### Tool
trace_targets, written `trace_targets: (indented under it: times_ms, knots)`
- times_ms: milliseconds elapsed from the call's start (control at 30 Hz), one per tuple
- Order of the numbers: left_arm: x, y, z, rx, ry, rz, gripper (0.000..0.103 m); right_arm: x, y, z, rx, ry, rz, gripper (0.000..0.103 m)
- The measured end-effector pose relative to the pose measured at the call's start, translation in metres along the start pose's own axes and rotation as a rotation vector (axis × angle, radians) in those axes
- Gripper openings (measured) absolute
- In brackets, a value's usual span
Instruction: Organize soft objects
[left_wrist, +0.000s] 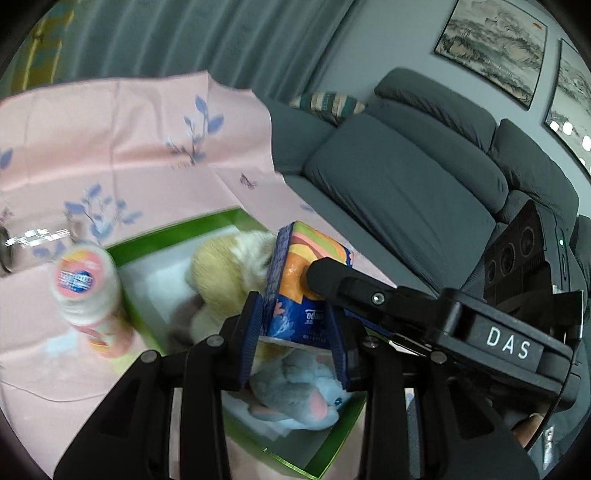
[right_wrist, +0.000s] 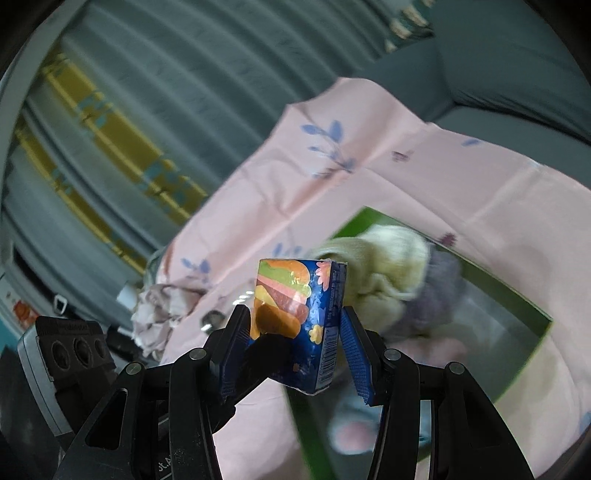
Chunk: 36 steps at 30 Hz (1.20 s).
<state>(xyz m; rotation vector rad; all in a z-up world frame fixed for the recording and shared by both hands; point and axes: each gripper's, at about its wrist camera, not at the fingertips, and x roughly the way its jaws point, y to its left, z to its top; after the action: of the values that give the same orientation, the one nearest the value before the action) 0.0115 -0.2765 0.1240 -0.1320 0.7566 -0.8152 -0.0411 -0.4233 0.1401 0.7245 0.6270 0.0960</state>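
Observation:
A blue tissue pack (left_wrist: 291, 295) with orange, pink and green stripes hangs over a green-rimmed box (left_wrist: 177, 236). My left gripper (left_wrist: 297, 339) is shut on its lower end, one blue pad on each side. A black finger (left_wrist: 325, 275) of the right gripper presses on its striped face. In the right wrist view the tissue pack (right_wrist: 295, 302) stands between the pads of my right gripper (right_wrist: 295, 350), which is shut on it. In the box (right_wrist: 351, 225) lie a cream plush (left_wrist: 221, 266) and a blue-grey plush (left_wrist: 299, 398) with a pink ear.
The box sits on a pink cloth (left_wrist: 129, 147) printed with blue flowers. A pink-and-white cylinder (left_wrist: 85, 291) stands left of the box. A grey sofa (left_wrist: 406, 184) is behind on the right. A crumpled cloth (right_wrist: 159, 310) lies at the table's edge.

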Motion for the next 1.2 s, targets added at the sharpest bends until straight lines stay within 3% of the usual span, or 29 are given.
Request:
trace_targets:
  times_ms: [200, 533, 800, 1067, 1133, 1200]
  knots:
    - [0.035, 0.0, -0.005, -0.029, 0.117, -0.008, 0.031, 0.017, -0.031, 0.004, 0.08, 0.057, -0.086, 0.053]
    - [0.056, 0.006, -0.007, -0.078, 0.214, 0.003, 0.031, 0.029, -0.051, 0.003, 0.142, 0.096, -0.125, 0.053]
    - [0.062, 0.011, -0.01, -0.093, 0.24, 0.039, 0.033, 0.036, -0.051, 0.003, 0.113, 0.107, -0.202, 0.053]
    - [0.047, 0.004, -0.008, -0.069, 0.22, 0.068, 0.033, 0.029, -0.04, 0.005, 0.06, 0.086, -0.21, 0.053]
    - [0.036, 0.001, -0.007, -0.057, 0.202, 0.077, 0.035, 0.024, -0.035, 0.005, 0.039, 0.064, -0.223, 0.053]
    - [0.026, 0.001, -0.006, -0.056, 0.184, 0.114, 0.056, 0.019, -0.03, 0.006, 0.028, 0.043, -0.223, 0.056]
